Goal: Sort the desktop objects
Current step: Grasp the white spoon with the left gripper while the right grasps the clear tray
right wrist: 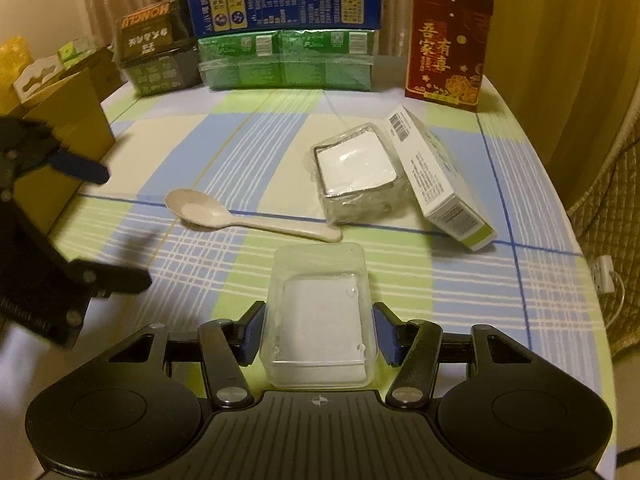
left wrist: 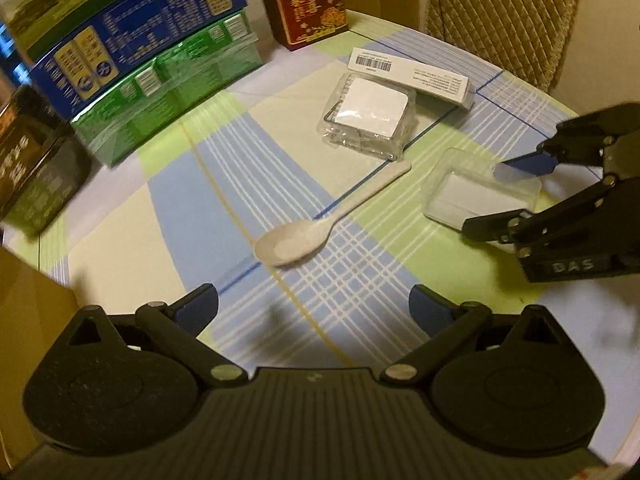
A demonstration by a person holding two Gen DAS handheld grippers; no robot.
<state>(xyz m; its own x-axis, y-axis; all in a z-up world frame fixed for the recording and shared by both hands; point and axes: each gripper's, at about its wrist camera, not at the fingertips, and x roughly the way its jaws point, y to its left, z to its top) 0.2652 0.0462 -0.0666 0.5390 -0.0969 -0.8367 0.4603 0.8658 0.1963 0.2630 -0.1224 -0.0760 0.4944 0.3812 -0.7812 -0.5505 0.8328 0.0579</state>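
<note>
Your clear plastic tray (right wrist: 318, 316) sits upright at six o'clock, open side up. The pale spoon (right wrist: 248, 216) lies flat at eleven o'clock from it, bowl up. At one o'clock, the wrapped clear box (right wrist: 356, 176) touches the white carton (right wrist: 436, 176), which leans tilted against it.

right gripper (right wrist: 319, 332): blue pads flank clear plastic tray (right wrist: 318, 316) at lower centre, contact unclear | spoon (right wrist: 244, 216): mid-frame, bowl to the left | wrapped white block (right wrist: 356, 172) touching white carton (right wrist: 436, 176): right of centre | left gripper (right wrist: 116, 228): left edge, fingers apart | plaid tablecloth (right wrist: 460, 288)
</note>
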